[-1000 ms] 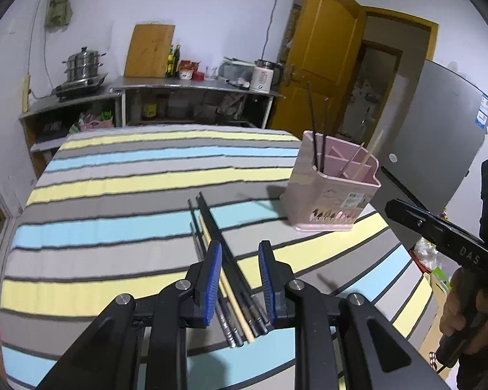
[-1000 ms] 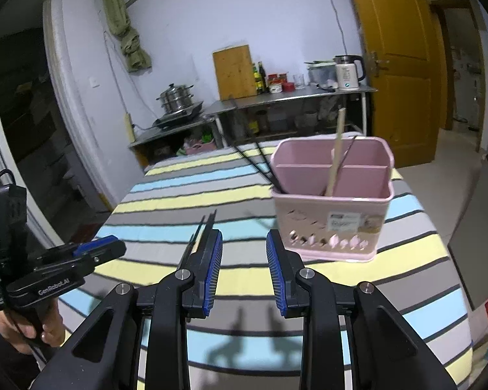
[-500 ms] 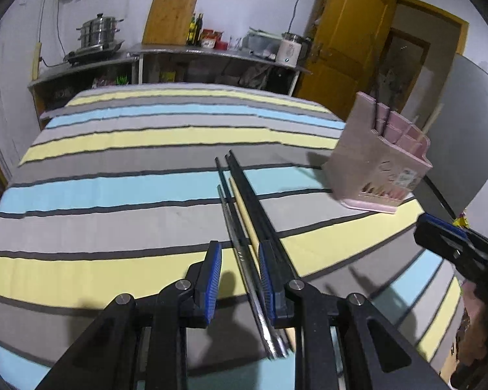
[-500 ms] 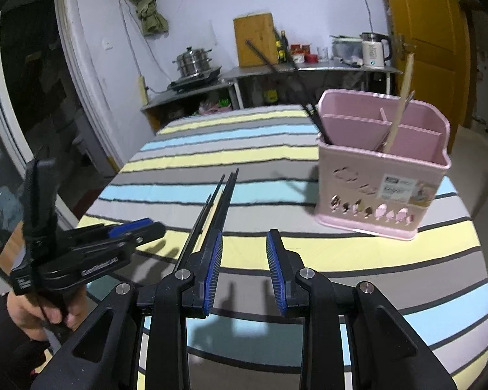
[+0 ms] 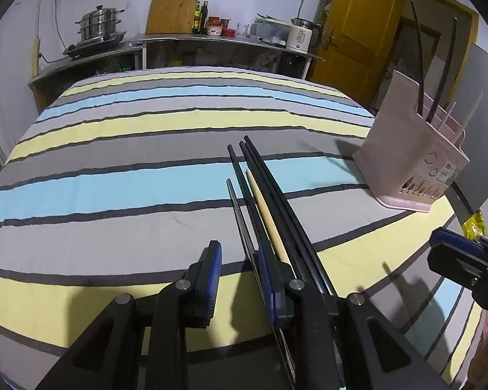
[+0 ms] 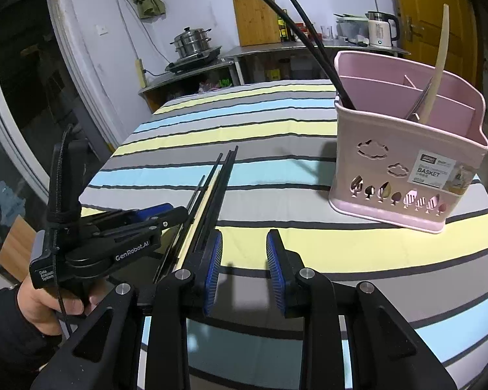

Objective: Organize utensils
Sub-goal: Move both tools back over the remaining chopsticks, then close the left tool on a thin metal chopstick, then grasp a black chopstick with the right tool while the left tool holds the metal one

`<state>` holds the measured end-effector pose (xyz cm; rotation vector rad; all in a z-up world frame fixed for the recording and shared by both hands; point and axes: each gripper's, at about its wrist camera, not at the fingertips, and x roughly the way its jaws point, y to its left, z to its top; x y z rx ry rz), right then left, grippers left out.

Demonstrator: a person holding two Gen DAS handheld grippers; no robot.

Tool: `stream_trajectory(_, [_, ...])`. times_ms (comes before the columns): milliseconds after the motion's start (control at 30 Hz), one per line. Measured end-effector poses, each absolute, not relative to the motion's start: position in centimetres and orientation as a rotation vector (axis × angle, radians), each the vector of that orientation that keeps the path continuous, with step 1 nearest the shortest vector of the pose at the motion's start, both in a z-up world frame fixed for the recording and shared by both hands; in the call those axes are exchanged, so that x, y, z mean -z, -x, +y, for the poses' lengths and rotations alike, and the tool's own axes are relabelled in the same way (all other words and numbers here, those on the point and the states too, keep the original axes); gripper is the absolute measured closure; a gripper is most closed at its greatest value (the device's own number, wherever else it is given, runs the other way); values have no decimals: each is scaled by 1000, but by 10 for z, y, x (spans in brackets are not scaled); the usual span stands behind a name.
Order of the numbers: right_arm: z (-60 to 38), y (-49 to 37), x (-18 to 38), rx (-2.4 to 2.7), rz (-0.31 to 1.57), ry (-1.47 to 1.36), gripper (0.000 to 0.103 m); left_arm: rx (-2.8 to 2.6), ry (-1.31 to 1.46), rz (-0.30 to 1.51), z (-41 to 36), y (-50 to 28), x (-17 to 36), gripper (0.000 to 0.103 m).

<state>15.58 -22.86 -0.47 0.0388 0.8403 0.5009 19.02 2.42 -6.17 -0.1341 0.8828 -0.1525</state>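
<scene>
Striped tablecloth [image 5: 120,191] bears loose chopsticks [image 5: 270,191] and pink basket [image 6: 406,175]

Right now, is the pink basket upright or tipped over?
Upright: the pink basket stands on its base, opening upward, chopsticks sticking out.

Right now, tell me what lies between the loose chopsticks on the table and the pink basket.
Only bare striped tablecloth lies between the loose chopsticks and the pink basket; both wrist views show it, the right more plainly.

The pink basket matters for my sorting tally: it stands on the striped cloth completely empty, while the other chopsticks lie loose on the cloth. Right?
Not empty. The right wrist view shows the pink basket already holding two black chopsticks and a pale wooden utensil. The rest holds: it stands on the striped cloth, with loose chopsticks lying there.
</scene>
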Motion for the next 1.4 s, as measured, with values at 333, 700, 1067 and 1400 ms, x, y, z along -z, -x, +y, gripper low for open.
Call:
stream_trajectory(333, [-221, -163, 11, -504, 861, -39, 74, 140, 118, 894, 21, -192, 59, 91])
stream_trajectory(700, [-198, -186, 22, -530, 889, -25, 74, 102, 135, 901, 52, -181, 58, 99])
stream_trajectory(1067, [-159, -228, 41, -530, 930, 10, 78, 104, 146, 928, 55, -198, 61, 96])
stream_trajectory(1400, [-153, -241, 52, -494, 949, 51, 82, 109, 151, 925, 58, -206, 63, 96])
